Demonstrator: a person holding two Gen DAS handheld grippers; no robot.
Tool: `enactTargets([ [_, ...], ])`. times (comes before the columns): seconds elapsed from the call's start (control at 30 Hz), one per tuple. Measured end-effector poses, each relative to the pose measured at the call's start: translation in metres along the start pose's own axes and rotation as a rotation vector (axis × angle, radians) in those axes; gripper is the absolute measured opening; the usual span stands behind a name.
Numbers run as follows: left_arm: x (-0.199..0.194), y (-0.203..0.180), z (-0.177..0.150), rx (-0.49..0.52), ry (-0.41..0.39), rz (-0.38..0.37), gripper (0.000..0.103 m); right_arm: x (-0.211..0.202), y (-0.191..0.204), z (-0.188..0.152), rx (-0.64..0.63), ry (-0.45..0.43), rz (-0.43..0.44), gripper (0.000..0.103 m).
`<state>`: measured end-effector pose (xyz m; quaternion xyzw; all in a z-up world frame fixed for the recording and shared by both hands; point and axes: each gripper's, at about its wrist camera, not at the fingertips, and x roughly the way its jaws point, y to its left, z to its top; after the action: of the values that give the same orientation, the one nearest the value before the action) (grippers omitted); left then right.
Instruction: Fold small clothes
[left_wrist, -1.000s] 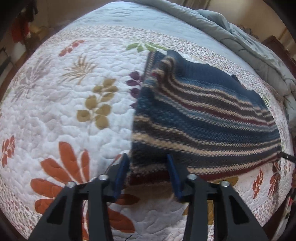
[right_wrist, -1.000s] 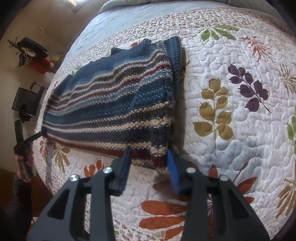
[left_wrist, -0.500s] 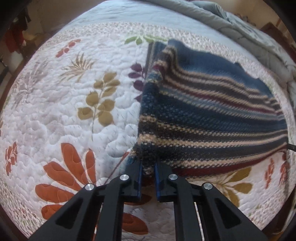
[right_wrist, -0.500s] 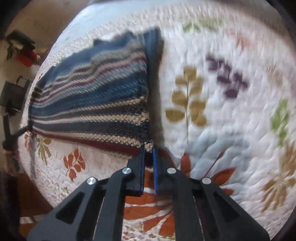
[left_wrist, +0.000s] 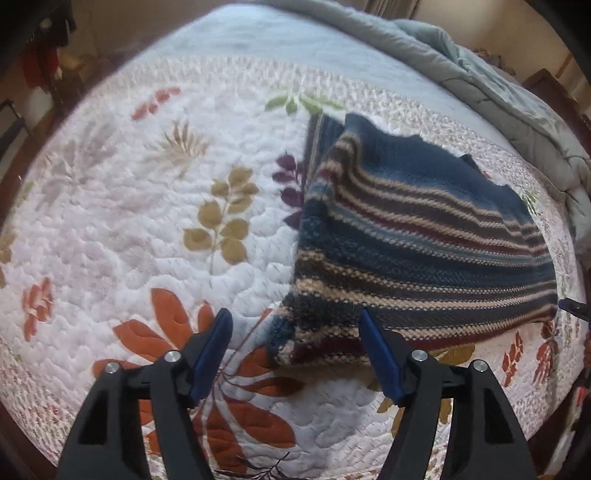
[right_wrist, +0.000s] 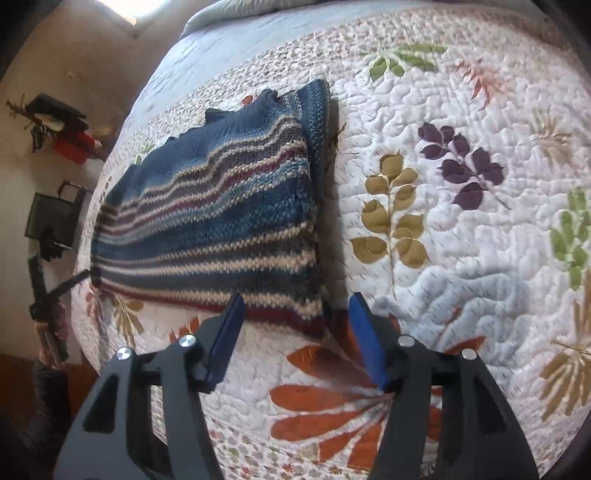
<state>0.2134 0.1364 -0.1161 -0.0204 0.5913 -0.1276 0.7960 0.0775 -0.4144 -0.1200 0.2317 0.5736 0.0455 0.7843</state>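
Note:
A blue knitted sweater (left_wrist: 406, 251) with tan and maroon stripes lies flat on the floral quilt (left_wrist: 147, 229). My left gripper (left_wrist: 293, 321) hovers over its near left corner. The jaws are opening, the slightly rumpled corner lies between the blue pads, and neither pad touches it. In the right wrist view the sweater (right_wrist: 221, 221) shows from its other end. My right gripper (right_wrist: 297, 301) stands over the near right corner, its jaws also opening and clear of the knit. The left gripper (right_wrist: 55, 291) shows small at the sweater's far end.
A grey duvet (left_wrist: 480, 74) is bunched along the far side of the bed. The quilt (right_wrist: 461, 258) spreads wide to the right of the sweater. Beyond the bed's edge stand dark furniture and a red item (right_wrist: 70, 147) against the wall.
Both grippers stood open around the sweater's near corners, shut on them half a second ago, and have now let go with jaws spread wide. The left corner lies a little rumpled.

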Motion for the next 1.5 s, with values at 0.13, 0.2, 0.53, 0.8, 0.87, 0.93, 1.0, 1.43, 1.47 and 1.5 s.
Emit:
enactTargets([
  [0.13,0.025,0.004,0.004,-0.025,0.049,-0.05,0.071,0.024,-0.006,0.01,0.048,0.051,0.061,0.061],
  [0.2,0.036,0.004,0.008,-0.051,0.062,-0.08,0.072,0.04,-0.006,0.014,0.053,0.083,0.075,0.061],
  [0.53,0.05,-0.017,0.013,-0.045,0.115,-0.149,0.04,0.062,0.01,0.015,0.002,0.101,0.107,0.025],
  [0.8,0.023,-0.021,0.01,-0.096,0.077,-0.148,0.016,0.029,0.027,0.01,-0.037,0.023,0.148,0.019],
  [0.87,0.011,-0.028,0.006,-0.078,0.071,-0.164,0.016,0.022,0.03,0.013,-0.045,0.017,0.147,0.018],
  [0.93,0.007,-0.032,0.002,-0.069,0.081,-0.181,0.016,0.013,0.03,0.016,-0.059,0.016,0.135,0.018],
  [1.0,0.002,-0.039,-0.006,-0.064,0.092,-0.204,0.016,0.006,0.031,0.02,-0.067,0.014,0.12,0.018],
  [1.43,-0.017,-0.087,-0.094,0.003,0.144,-0.278,0.016,-0.012,0.017,0.039,-0.005,0.044,0.065,0.018],
  [1.47,-0.018,-0.09,-0.098,0.013,0.147,-0.279,0.016,-0.011,0.019,0.038,-0.003,0.046,0.063,0.018],
  [1.5,-0.019,-0.09,-0.103,0.022,0.151,-0.28,0.016,-0.01,0.019,0.033,0.0,0.048,0.059,0.018],
])
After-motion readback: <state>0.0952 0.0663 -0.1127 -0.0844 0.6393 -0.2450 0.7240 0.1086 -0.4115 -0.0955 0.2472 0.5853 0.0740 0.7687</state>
